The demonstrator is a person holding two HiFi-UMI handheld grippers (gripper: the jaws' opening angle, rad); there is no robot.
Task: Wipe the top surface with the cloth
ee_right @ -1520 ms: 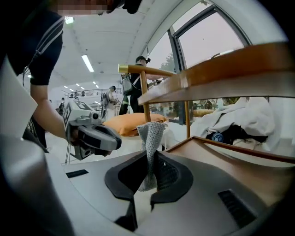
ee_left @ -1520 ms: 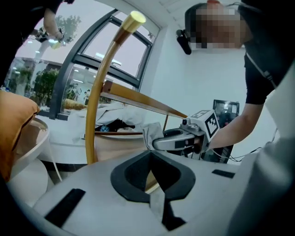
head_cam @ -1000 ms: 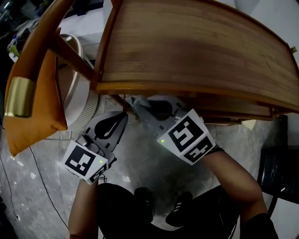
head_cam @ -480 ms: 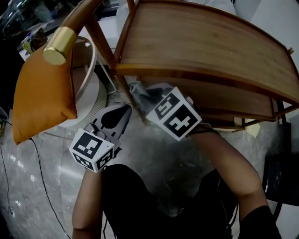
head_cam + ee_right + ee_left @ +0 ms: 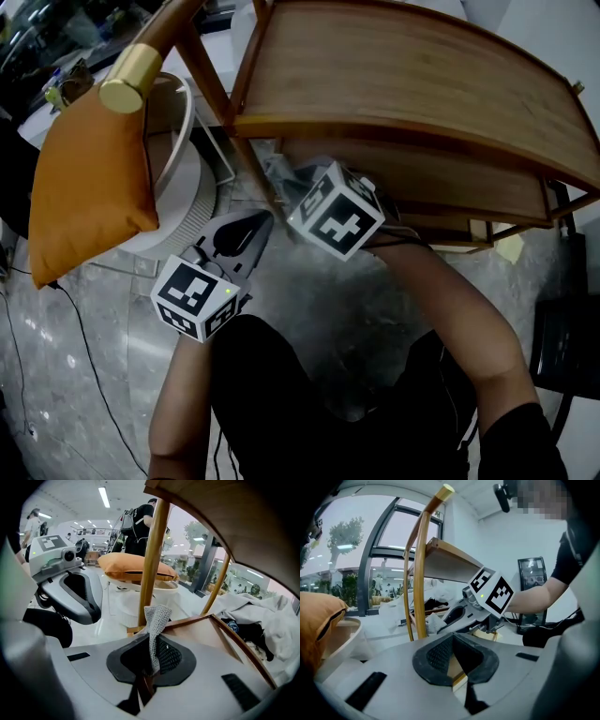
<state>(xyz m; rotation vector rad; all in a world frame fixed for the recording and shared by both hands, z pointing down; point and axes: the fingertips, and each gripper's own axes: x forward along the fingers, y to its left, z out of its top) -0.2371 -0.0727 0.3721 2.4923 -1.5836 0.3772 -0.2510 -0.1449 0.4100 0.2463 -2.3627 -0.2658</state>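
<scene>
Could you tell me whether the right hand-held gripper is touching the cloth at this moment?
Touching. The right gripper view shows the cloth pinched between the jaws of the right hand-held gripper, with its free end sticking up past them.

The top surface (image 5: 403, 84) runs across the far side with the lower shelf (image 5: 450, 202) under it. The right gripper (image 5: 284, 183) reaches beneath its near edge close to the left corner, the cloth (image 5: 155, 620) between its jaws. The left gripper (image 5: 251, 225) is just left of it over the floor (image 5: 309, 309), and the cushion (image 5: 84, 178) lies on a round tub (image 5: 183, 141) beyond the surface's left end
</scene>
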